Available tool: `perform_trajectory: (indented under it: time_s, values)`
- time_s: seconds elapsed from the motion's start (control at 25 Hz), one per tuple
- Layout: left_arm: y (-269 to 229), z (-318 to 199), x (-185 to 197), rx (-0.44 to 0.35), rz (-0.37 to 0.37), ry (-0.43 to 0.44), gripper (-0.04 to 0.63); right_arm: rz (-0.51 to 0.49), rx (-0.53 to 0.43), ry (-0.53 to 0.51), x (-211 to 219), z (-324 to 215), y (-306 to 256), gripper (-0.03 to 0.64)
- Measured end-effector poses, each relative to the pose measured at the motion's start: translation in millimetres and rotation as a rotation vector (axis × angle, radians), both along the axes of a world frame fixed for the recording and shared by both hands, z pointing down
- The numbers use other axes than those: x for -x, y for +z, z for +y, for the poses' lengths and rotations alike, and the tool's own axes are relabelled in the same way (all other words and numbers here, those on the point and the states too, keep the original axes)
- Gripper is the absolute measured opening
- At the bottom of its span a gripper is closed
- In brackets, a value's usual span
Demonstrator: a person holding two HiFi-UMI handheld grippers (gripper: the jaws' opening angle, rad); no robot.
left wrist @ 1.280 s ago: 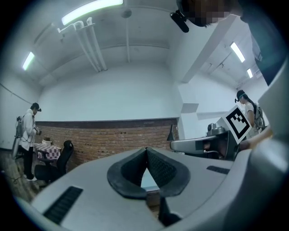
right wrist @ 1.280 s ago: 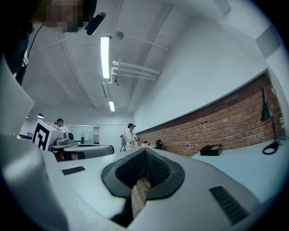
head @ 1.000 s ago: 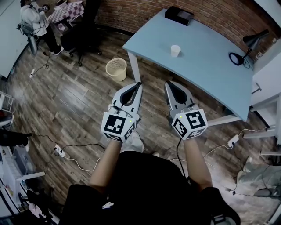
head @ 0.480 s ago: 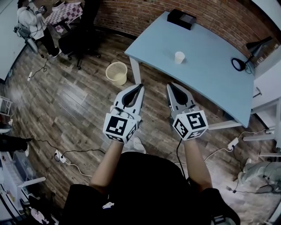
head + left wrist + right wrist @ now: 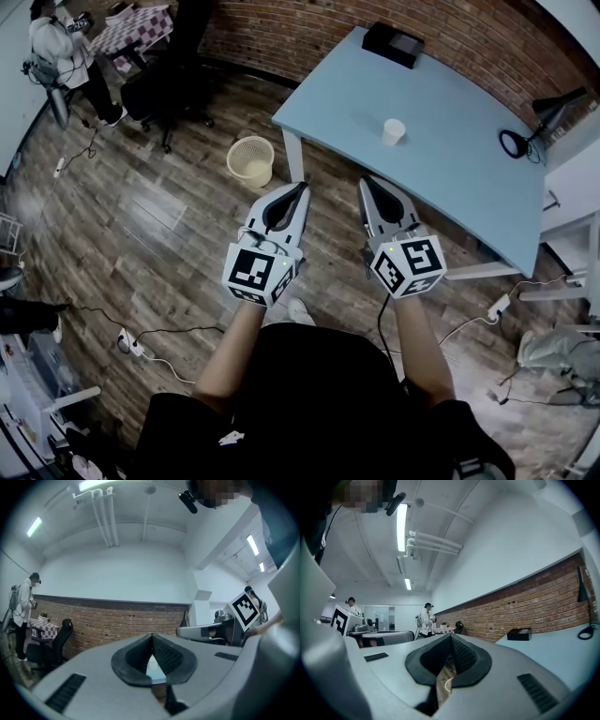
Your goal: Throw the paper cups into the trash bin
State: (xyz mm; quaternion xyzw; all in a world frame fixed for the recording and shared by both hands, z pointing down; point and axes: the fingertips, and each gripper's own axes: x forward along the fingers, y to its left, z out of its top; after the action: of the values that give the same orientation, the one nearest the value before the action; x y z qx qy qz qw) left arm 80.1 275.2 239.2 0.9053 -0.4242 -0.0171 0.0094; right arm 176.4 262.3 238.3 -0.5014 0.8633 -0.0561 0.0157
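A white paper cup [image 5: 394, 131] stands upright on the pale blue table [image 5: 450, 178], far from both grippers. A cream mesh trash bin [image 5: 250, 159] sits on the wooden floor beside the table's left leg. My left gripper [image 5: 301, 187] is held level over the floor just short of the table edge, jaws shut with nothing in them. My right gripper [image 5: 365, 181] is beside it, also shut and empty. In the left gripper view the left gripper [image 5: 151, 635] has its pads meeting at the tip. The right gripper [image 5: 451, 637] looks the same in its own view.
A black box [image 5: 393, 44] lies at the table's far end, and a desk lamp [image 5: 551, 105] stands at its right end. An office chair [image 5: 164, 89] and a person [image 5: 56, 47] are at the upper left. Cables and a power strip [image 5: 127, 342] lie on the floor.
The table, cup and bin have drawn closer and lower in the head view as both grippers moved forward together. The jaws stayed shut.
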Motion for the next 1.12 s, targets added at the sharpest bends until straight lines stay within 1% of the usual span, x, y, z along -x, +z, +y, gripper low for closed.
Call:
perform_trajectory:
  time_s: [0.24, 0.52, 0.72, 0.8, 0.92, 1.0, 1.12]
  values:
    - [6.3, -20.6, 17.7, 0.002, 0.011, 0.017, 0.009, 0.006, -0.005, 0.015, 17.4, -20.5, 2.7, 0.005]
    - [14.5, -37.8, 43.2, 0.010, 0.022, 0.030, 0.009, 0.023, -0.008, 0.043, 36.3, -32.4, 7.2, 0.004]
    - [20.2, -43.6, 39.2, 0.016, 0.044, 0.057, 0.009, 0.029, 0.005, 0.090, 25.5, -38.8, 10.8, 0.004]
    - [22.7, -48.1, 42.1, 0.022, 0.044, 0.054, 0.009, 0.024, 0.006, 0.103, 22.5, -40.2, 11.7, 0.005]
    - [20.6, -57.4, 45.9, 0.027, 0.065, 0.035, 0.009, 0.017, 0.008, 0.115, 15.8, -42.4, 12.7, 0.004]
    - [18.0, -60.5, 40.5, 0.004, 0.046, 0.035, 0.009, 0.013, 0.010, 0.120, 9.6, -45.5, 14.4, 0.005]
    - [18.4, -61.6, 22.9, -0.027, -0.014, 0.054, 0.009, 0.010, 0.014, 0.126, -3.7, -51.6, 17.0, 0.005]
